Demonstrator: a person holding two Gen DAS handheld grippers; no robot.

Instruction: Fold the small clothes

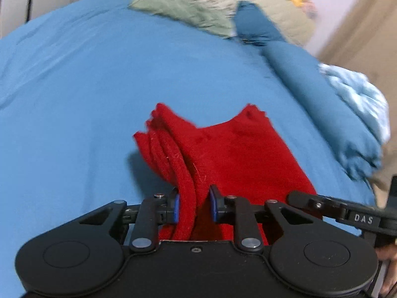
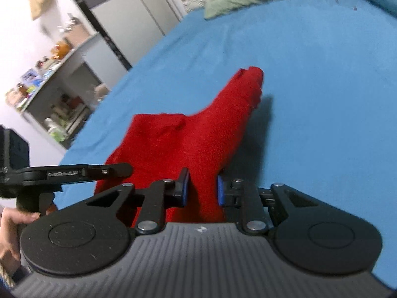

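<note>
low in both frames, above blue sheet point(image 1: 99, 79): left gripper point(image 1: 194, 204) and right gripper point(image 2: 202, 190) each clenched on folded red cloth point(image 1: 223, 144).

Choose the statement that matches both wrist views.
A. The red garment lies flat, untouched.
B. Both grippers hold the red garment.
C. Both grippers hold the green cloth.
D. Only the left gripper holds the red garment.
B: the red garment sits between the blue pads of the left gripper, and likewise between those of the right gripper, above the blue bedsheet.
</note>
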